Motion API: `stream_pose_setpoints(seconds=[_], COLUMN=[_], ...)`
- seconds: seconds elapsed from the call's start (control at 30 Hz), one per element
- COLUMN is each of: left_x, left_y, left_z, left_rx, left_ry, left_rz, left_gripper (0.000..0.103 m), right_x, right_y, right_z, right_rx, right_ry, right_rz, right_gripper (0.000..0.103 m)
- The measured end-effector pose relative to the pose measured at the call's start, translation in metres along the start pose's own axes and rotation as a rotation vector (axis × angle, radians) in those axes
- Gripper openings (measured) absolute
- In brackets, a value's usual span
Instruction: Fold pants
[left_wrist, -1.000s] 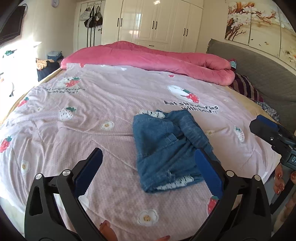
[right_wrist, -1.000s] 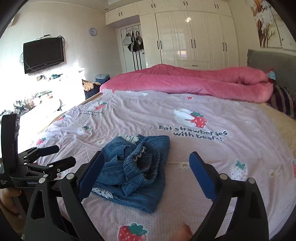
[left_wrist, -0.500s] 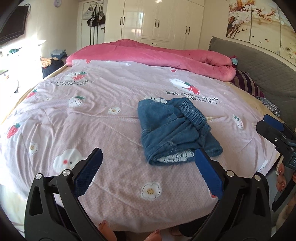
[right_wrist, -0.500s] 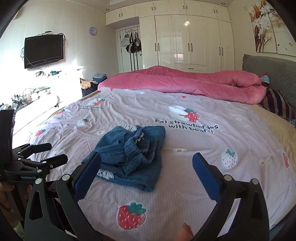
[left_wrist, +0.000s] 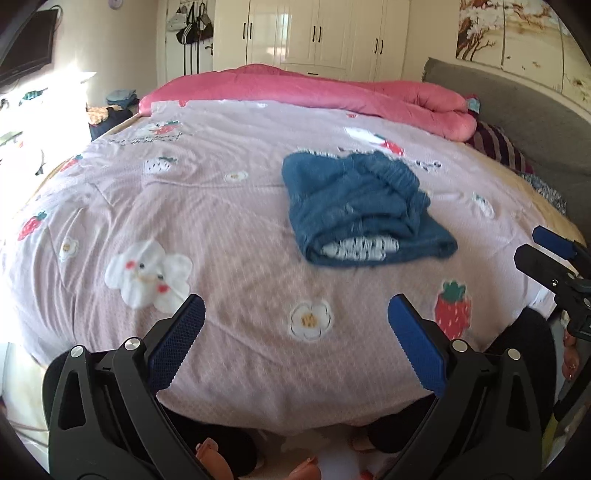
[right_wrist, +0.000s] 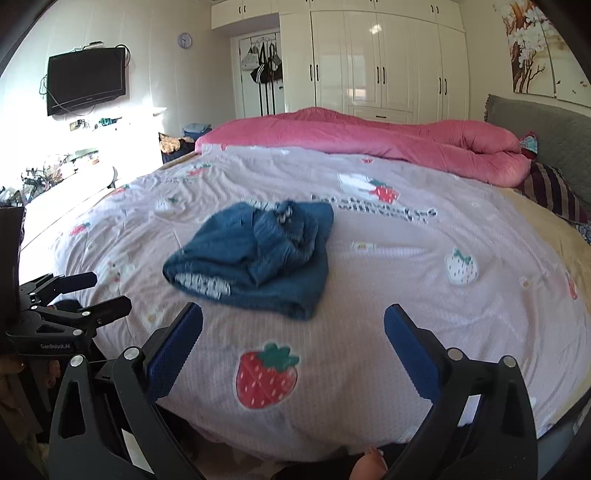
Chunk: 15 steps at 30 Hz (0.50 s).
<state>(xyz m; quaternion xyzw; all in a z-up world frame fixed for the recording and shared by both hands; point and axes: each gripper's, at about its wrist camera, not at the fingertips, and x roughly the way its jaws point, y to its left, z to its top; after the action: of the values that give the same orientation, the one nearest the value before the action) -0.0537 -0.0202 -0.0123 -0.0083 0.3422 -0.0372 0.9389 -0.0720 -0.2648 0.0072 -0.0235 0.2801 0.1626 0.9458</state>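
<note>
Legible marking: "GenRobot.AI", white lettering on the black body of the left hand-held gripper (right_wrist: 88, 291), seen at the left edge of the right wrist view. Printed black lettering runs across the pink bed cover (right_wrist: 369, 295) beside its strawberry-and-bear motif; motion blur renders the words unreadable in both views. A second printed line near the cover's far left corner is likewise illegible. The wall clock (right_wrist: 184, 40) shows no readable numerals.
</note>
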Motion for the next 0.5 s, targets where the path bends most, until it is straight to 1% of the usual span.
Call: stream_pose_setpoints(seconds=[0.1, 0.23, 0.5], left_x=[0.002, 0.004, 0.009], left_y=[-0.002, -0.003, -0.004], left_z=[-0.007, -0.013, -0.016], left_rx=[-0.007, -0.013, -0.016], left_ry=[0.011, 0.016, 0.036], left_rz=[-0.013, -0.014, -0.014], left_gripper=[0.093, 0.093, 0.093], right_x=[0.005, 0.011, 0.016], right_y=[-0.001, -0.003, -0.003], right_z=[-0.009, -0.018, -0.022], right_rx=[0.010, 0.031, 0.031], right_ry=[0.018, 0.034, 0.050], right_rz=[-0.021, -0.027, -0.025], right_gripper=[0.098, 0.098, 0.098])
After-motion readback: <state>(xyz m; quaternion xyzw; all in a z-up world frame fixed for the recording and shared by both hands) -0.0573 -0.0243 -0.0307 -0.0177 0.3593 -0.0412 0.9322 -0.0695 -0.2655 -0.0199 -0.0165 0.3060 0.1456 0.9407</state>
